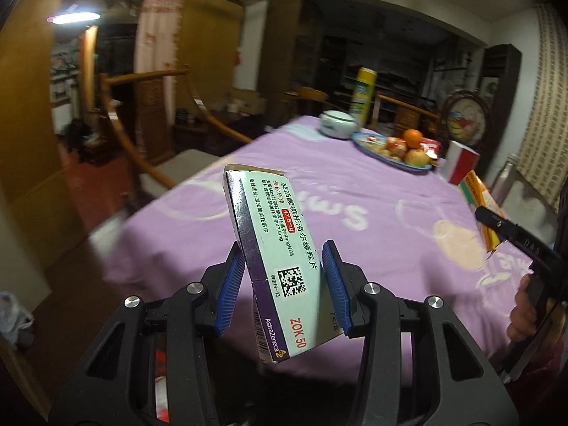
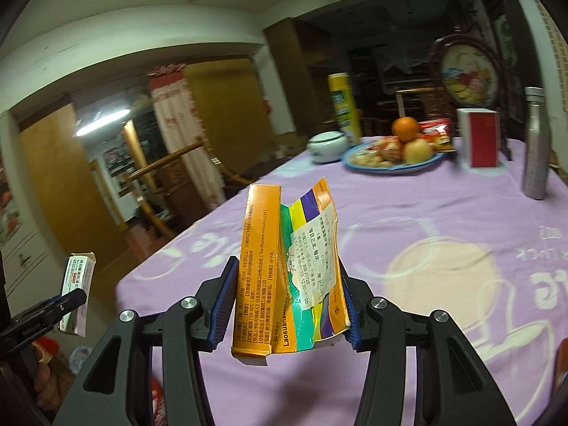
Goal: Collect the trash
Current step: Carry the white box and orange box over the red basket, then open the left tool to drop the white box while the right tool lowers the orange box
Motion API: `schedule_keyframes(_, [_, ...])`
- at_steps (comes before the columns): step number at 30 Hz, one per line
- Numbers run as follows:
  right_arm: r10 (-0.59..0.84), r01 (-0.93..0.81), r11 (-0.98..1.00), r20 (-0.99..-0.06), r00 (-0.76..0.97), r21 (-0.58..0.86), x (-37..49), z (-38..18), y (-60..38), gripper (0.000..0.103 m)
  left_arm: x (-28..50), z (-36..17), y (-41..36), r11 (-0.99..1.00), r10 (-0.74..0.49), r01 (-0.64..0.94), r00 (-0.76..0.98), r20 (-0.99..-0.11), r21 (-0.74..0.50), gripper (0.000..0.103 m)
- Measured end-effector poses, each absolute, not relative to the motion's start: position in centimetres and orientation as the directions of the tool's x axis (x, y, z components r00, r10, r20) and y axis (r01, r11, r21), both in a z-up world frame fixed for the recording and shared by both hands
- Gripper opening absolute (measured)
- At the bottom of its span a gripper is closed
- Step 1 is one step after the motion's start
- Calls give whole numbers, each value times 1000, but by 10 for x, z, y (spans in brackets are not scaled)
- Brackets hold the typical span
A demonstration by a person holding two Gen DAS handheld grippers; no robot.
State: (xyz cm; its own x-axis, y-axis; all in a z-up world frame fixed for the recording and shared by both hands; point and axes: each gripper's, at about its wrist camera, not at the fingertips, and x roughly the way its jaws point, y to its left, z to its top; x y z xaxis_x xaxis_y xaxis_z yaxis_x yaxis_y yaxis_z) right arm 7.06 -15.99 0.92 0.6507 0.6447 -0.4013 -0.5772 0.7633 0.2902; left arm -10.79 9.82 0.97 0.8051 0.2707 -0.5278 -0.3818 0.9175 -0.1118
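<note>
Left wrist view: the left gripper (image 1: 284, 284) is closed part-way on a pale green and purple medicine box (image 1: 275, 248), its blue pads pressing the box's two sides. The box stands tilted in the middle of the frame, lifted clear of the table (image 1: 372, 195), which is covered in a lilac cloth. To carry it well, I judge the grip should stay firm and steady — the box is light card and could twist out. At 3 o'clock the right gripper (image 1: 497, 225) comes in from the edge with an orange box (image 1: 481, 206). At 1 o'clock sit a blue fruit plate (image 1: 419, 167), a white lidded pot (image 1: 337, 124), a yellow can (image 1: 364, 92) and a red and white box (image 1: 461, 163). At 9 o'clock a wooden chair (image 1: 149, 135) stands beside the table; no bin shows here.

Right wrist view: the right gripper (image 2: 287, 298) is closed about half-way on the orange box (image 2: 287, 269), torn open and crumpled, with a white label stuck on it. It is held upright above the cloth. Squeezing harder would likely only crush it further — a steady hold seems enough. At 8 o'clock the left gripper (image 2: 71, 300) holds the medicine box (image 2: 78, 291) off the table's edge. At 2 o'clock stands a silver bottle (image 2: 536, 142); the fruit plate (image 2: 390, 167) is at 1 o'clock. Both lie well away from the held boxes, so nothing close blocks the way.
</note>
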Motion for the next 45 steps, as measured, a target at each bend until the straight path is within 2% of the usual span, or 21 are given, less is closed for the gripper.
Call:
schedule_keyframes(4, [695,-634,714,-409,591,297,46,9,-134,51,-161,2,114,881,360,-466,771,-525,-80,45])
schedule_keyframes(10, [763,-733,619,-440,474,282,5,17,-68,51,-228,-31,162,770,474,-631,661,-581,-90,45])
schedule_keyframes(17, [794,-841,499,-500,346,211,-45,19,23,50,-249,-64,206,694,529,-716,582,-618,-79,45])
schedule_keyframes(23, [786,-899,397,-575,227,186,-79,0,88,51,-247,-104,241,660,465,-738,552,-692,-144,45])
schedule_keyframes(31, [725,-918,356,-673,150,178,-83,-32,131,51,-237,-158,261,642,382,-750,494,-781,-160,45])
schedule_keyframes(45, [691,-927,343,-709,139,153,-80,-50,154,51,-232,-193,269,634,307,-749,473,-826,-193,45])
